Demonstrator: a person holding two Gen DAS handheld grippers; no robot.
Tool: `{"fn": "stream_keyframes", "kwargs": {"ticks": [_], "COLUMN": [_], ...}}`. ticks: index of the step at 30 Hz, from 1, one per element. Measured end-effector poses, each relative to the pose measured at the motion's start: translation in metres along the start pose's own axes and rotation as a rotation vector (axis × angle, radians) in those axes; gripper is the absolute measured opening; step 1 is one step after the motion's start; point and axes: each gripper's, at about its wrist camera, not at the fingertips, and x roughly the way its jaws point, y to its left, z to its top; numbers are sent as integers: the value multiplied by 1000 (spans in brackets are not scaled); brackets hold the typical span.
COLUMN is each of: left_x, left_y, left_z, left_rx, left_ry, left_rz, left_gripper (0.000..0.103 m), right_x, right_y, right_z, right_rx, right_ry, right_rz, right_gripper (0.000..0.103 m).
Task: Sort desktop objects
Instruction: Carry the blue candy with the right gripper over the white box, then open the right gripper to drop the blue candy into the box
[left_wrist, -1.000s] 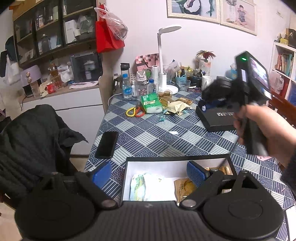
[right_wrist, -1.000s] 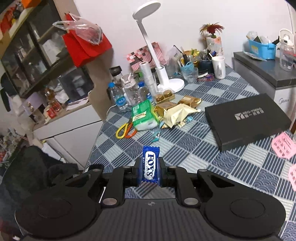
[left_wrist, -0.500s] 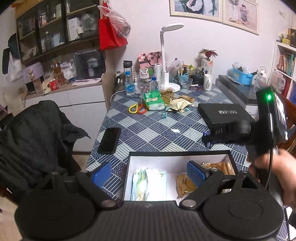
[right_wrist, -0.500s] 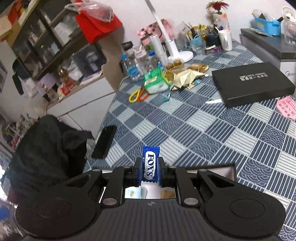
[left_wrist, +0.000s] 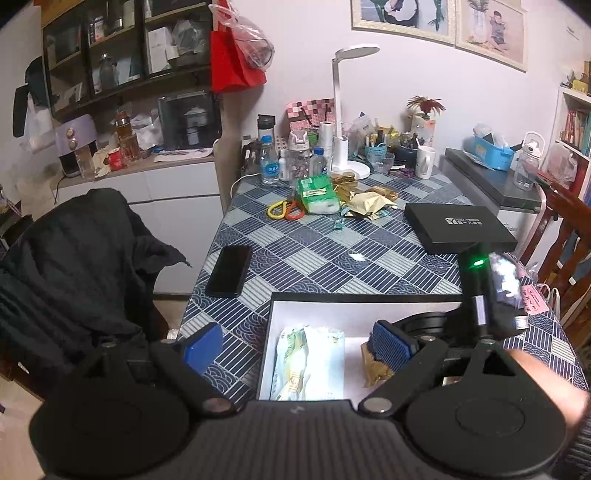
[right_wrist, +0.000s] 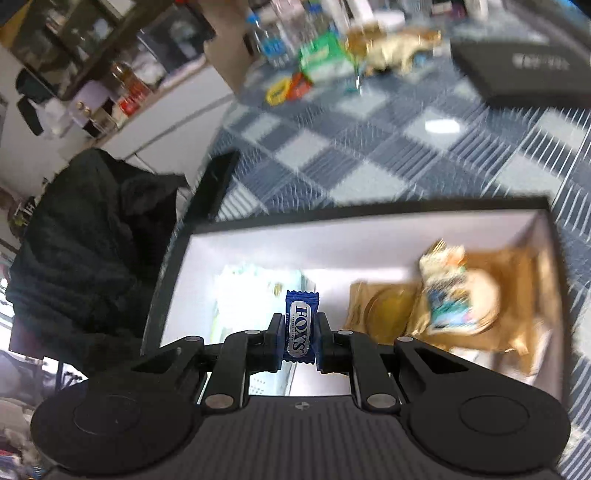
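Shows a blue FOX'S candy (right_wrist: 300, 329) pinched upright in the right gripper (right_wrist: 300, 345), jaws closed tight on the wrapper's two sides. Hangs now over the interior of the open black box (right_wrist: 369, 210), above the white tissue pack (right_wrist: 258, 291) on its left side and just left of the gold-wrapped snacks (right_wrist: 388, 314). Differs from half a second ago, when only the near rim of the box showed below the candy; has since come back from the far clutter and tipped down over the box. Blurs the table background, consistent with motion in progress.

Places the carry step close to its end, by judgement: calls only for a short lowering and an opening of the jaws to drop the candy among the sorted items.

Shows the left gripper (left_wrist: 295, 341) idle at the near-left corner of the box, blue pads wide apart, holding nothing, unchanged over the last second.

Leaves on the checked tablecloth (left_wrist: 303, 258), well beyond the box: a green tissue pack (left_wrist: 318, 194), gold packets (left_wrist: 369, 203), a small loose sweet (left_wrist: 338, 222), yellow and red clips (left_wrist: 286, 211), a black phone (left_wrist: 229, 270) and a flat black case (left_wrist: 458, 229).
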Motion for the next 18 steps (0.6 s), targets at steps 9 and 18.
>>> {"fn": "stream_keyframes", "kwargs": {"ticks": [9, 18], "left_x": [0, 3], "left_y": [18, 27], "left_z": [-6, -12], "left_rx": [-58, -123], "left_ry": [1, 16], "left_rz": [1, -13], "left_gripper": [103, 103], "right_x": [60, 79], "right_y": [6, 6], "right_z": [3, 3], "right_rx": [-4, -1], "right_ry": [87, 120], "right_rz": [-98, -143], "right_gripper": [16, 20]}}
